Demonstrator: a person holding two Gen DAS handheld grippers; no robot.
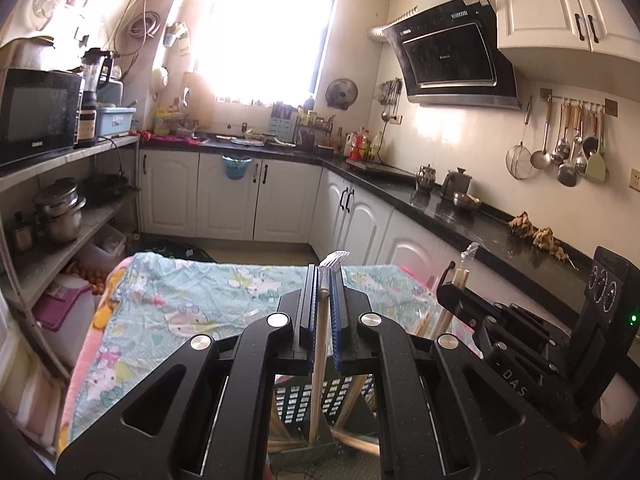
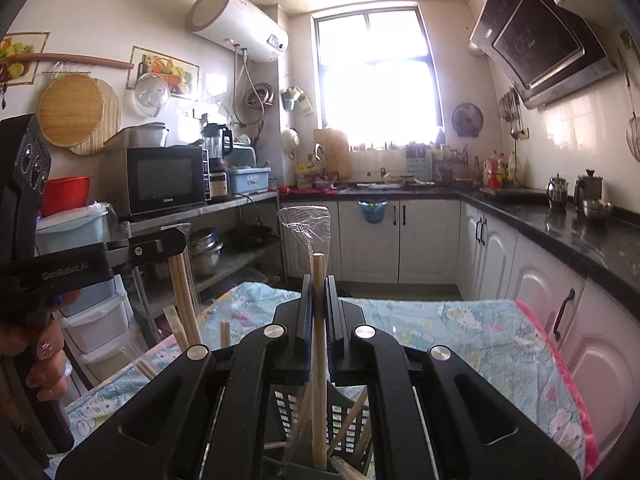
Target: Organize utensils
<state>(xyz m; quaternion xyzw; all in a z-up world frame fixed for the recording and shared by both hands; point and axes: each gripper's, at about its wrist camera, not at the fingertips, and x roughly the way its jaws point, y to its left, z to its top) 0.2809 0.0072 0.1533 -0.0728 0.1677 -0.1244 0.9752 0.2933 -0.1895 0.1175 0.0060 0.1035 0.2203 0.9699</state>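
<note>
My left gripper (image 1: 325,276) is shut on a pair of wooden chopsticks (image 1: 318,360) in a clear wrapper, held upright. Their lower ends reach into a black perforated utensil holder (image 1: 296,404) right below the jaws. To the right, my right gripper (image 1: 452,280) grips a second wrapped pair (image 1: 464,270). In the right wrist view, the right gripper (image 2: 319,280) is shut on its chopsticks (image 2: 319,360), which stand in the same holder (image 2: 286,412) among several loose sticks. The left gripper (image 2: 180,240) with its chopsticks (image 2: 186,308) shows at the left, a hand (image 2: 44,360) on its grip.
The holder stands on a table covered by a cartoon-print cloth (image 1: 180,300). A black countertop (image 1: 460,216) with kettles runs along the right. Open shelves (image 1: 68,152) with a microwave and pots stand to the left. White cabinets (image 2: 420,236) line the far wall.
</note>
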